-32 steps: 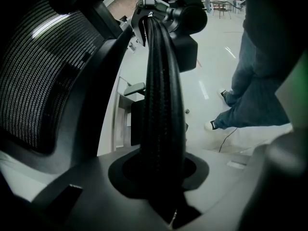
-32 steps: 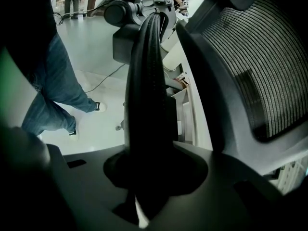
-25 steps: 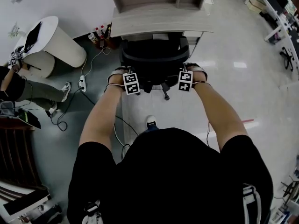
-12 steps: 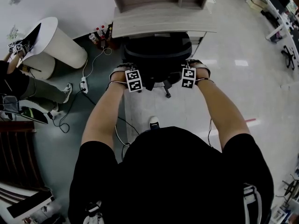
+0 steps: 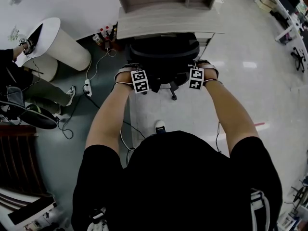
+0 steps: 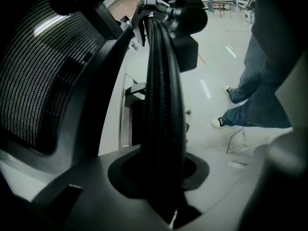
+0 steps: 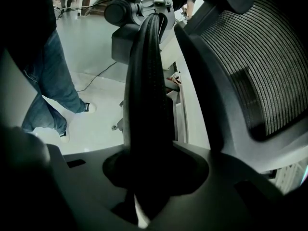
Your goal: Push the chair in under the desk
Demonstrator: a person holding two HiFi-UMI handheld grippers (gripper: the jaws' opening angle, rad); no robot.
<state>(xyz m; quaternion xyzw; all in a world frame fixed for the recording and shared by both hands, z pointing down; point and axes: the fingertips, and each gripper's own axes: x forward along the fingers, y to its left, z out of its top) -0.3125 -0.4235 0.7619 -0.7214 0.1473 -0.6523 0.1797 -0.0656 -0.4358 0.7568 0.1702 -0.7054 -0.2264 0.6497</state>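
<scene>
The chair (image 5: pixel 163 52) has rolled further in; its seat now sits under the desk (image 5: pixel 168 20) front edge, backrest still outside. The left gripper (image 5: pixel 131 70) and right gripper (image 5: pixel 202 65) stay clamped narrowly on the left armrest (image 6: pixel 163 105) and right armrest (image 7: pixel 147 95), so the push looks nearly finished.

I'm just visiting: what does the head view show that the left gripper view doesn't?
Only the head view: the desk from above and a power strip on the floor. Only the left gripper view: the armrest close up, clamped by the left gripper, and the backrest's mesh weave. Both: the chair and the pale floor.
</scene>
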